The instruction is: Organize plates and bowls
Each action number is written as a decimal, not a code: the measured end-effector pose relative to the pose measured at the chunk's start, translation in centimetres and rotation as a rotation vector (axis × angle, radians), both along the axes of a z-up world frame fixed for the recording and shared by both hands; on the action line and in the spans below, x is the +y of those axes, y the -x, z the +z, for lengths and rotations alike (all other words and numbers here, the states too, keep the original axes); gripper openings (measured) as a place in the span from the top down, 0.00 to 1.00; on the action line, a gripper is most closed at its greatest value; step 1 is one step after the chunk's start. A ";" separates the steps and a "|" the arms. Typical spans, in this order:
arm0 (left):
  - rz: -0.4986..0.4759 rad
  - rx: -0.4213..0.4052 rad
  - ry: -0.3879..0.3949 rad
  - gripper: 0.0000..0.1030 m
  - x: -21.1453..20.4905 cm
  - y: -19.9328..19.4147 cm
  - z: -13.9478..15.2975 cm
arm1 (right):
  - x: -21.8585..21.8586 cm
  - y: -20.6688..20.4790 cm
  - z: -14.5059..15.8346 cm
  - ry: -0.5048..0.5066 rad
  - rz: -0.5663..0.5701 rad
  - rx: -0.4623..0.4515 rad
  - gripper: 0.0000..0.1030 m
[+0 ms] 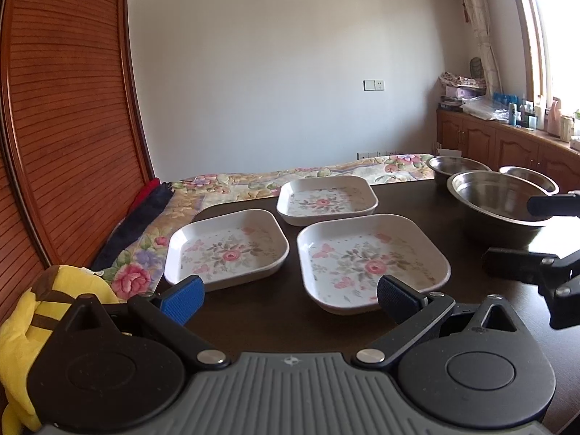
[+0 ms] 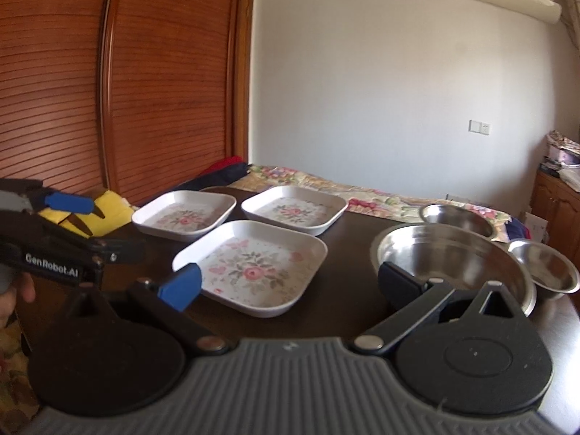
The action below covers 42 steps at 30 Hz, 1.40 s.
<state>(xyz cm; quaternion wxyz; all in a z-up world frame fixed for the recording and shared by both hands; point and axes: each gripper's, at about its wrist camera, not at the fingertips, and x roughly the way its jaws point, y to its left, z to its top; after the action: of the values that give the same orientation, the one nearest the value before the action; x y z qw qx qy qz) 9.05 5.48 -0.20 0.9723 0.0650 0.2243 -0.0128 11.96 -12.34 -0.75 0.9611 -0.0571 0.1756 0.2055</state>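
Currently, both the left gripper [image 1: 290, 295] and right gripper [image 2: 290, 282] are held wide apart, empty. Beside the largest steel bowl [image 2: 456, 261], three floral plates [image 1: 369, 257] lie unstacked; rims should be pinched squarely.

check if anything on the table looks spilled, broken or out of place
Nothing stands out. Three floral plates and three steel bowls sit upright, empty and separate on the dark table.
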 end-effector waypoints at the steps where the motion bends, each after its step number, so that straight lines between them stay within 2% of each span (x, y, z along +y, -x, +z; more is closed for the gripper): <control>1: 0.000 0.005 0.005 0.00 0.2 -0.4 -0.1 | 0.2 -0.4 -0.1 0.002 0.007 0.009 0.00; 6: -0.023 0.030 0.029 0.01 1.2 -2.3 -0.7 | 1.0 -2.1 -0.8 0.018 0.034 0.050 0.00; 11: -0.052 0.031 0.042 0.09 1.4 -3.9 -1.1 | 1.7 -3.7 -1.7 0.040 0.050 0.086 0.01; 13: -0.060 0.031 0.050 0.09 1.4 -4.5 -1.3 | 1.7 -4.2 -1.9 0.039 0.054 0.100 0.05; 15: -0.079 0.029 0.056 0.12 1.4 -5.0 -1.5 | 1.8 -4.5 -2.1 0.041 0.056 0.114 0.13; 17: -0.102 0.034 0.055 0.14 1.2 -5.5 -1.7 | 1.9 -4.9 -2.3 0.042 0.057 0.129 0.13; 29: -0.151 0.109 0.112 0.47 1.0 -8.0 -3.1 | 2.4 -5.5 -2.5 0.050 0.058 0.142 0.28; 33: -0.153 0.126 0.128 0.52 1.0 -8.3 -3.3 | 2.8 -5.7 -2.7 0.058 0.058 0.146 0.37; 38: -0.155 0.147 0.137 0.63 1.1 -8.7 -3.6 | 3.1 -5.7 -2.8 0.078 0.032 0.143 0.42; 42: -0.160 0.164 0.140 0.65 0.9 -9.0 -3.8 | 3.1 -5.9 -3.0 0.078 0.005 0.154 0.44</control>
<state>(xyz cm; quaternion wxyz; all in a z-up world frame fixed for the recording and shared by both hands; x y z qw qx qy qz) 18.06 6.43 -3.99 0.9487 0.0137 0.2957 -0.1112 17.91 -9.26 -3.76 0.9413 -0.0789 0.2565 0.2048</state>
